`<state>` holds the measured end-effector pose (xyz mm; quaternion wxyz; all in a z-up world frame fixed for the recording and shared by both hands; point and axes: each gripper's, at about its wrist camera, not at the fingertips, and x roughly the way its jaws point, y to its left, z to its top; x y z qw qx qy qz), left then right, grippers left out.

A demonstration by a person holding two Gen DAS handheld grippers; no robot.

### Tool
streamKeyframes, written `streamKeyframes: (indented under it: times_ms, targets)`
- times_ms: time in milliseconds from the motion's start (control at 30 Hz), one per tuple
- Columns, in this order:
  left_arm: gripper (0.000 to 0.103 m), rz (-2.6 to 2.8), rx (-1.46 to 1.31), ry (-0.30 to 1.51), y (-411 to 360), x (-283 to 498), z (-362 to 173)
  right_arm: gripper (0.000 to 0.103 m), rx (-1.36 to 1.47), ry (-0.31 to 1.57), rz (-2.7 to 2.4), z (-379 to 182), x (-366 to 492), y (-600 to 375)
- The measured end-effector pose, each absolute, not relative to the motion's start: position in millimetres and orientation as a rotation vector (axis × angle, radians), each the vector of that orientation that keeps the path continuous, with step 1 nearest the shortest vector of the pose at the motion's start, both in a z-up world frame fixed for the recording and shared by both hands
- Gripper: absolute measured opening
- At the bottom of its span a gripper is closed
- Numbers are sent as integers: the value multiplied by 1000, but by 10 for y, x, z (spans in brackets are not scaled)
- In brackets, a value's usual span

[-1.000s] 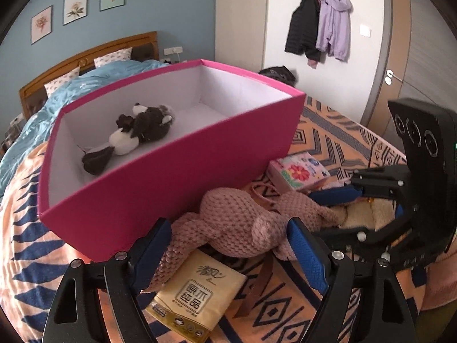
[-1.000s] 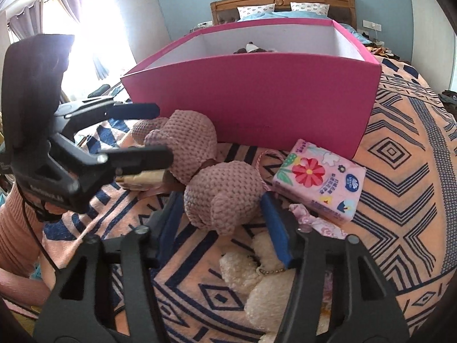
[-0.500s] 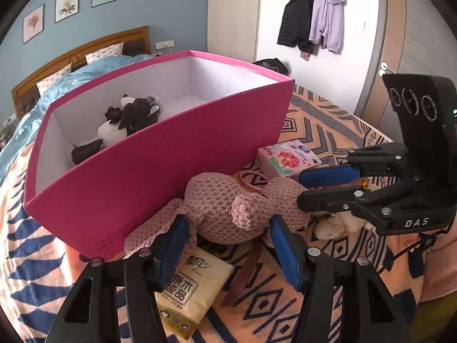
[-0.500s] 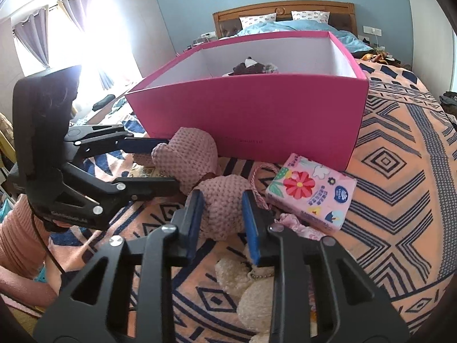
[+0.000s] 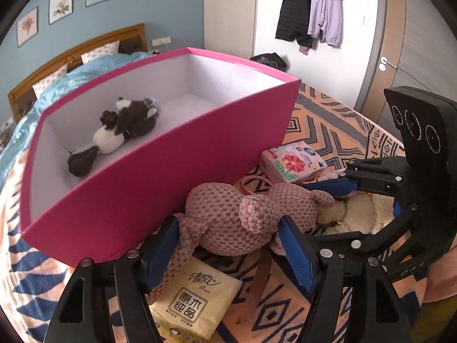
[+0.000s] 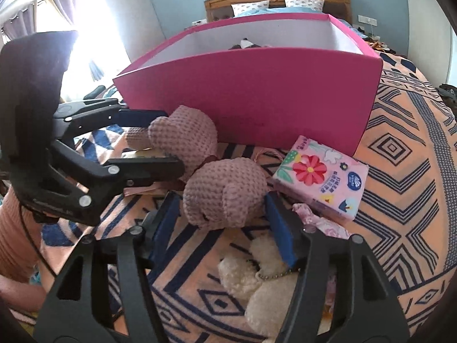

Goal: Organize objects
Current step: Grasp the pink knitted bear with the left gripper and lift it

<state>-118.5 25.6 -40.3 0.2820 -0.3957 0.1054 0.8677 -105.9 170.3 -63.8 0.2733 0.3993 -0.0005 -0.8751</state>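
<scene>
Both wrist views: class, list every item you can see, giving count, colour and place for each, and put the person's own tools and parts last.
Storage box: one, pink outside, white inside, on the blanket.
Plush dog: one, brown and white, lying inside the box.
Knitted toy: one, dusty pink, in front of the box, between both grippers' fingers.
Tissue pack: one, pink with a red flower, right of the knitted toy.
Tissue pack, beige: one, under the knitted toy's limb.
Fluffy toy: one, cream, nearest the right gripper.
Blanket: one, orange and navy pattern.
Jackets: two, black and lilac, on wall hooks.
Pictures: three, on the blue wall.
Left gripper: black, blue pads, jaws opening.
Right gripper: same, jaws opening.
Sleeve: pink, left edge.
</scene>
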Motion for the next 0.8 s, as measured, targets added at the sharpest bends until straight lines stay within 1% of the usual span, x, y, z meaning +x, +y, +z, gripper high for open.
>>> streamKeyframes:
  times_ms: [67,100,233,367,533,633,800]
  targets:
    - [72,2307,-1085,262,269,-1195,-436,62,1065,25,-2364,-648,-1048,1675]
    - [72,2306,-1090,256,281,-1184,-443,59,1058,35,-2370,-650,-1039,1672]
    - [72,2313,-1068,225,276,-1115,-394,57,1038,10,-2365,-635,-1026,1727]
    - [72,2323,-1047,170,221,-1038,-313,57,994,23,-2364,-576,-960,1756]
    - [72,2350,-1000,103,153,-917,-158,57,908,92,-2377,-389,-876,1731]
    - [72,2368,-970,59,111,-873,-38,57,861,97,-2371,-277,-828,1753]
    - [72,2420,-900,35,86,-795,183,57,785,113,-2365,-55,-797,1752]
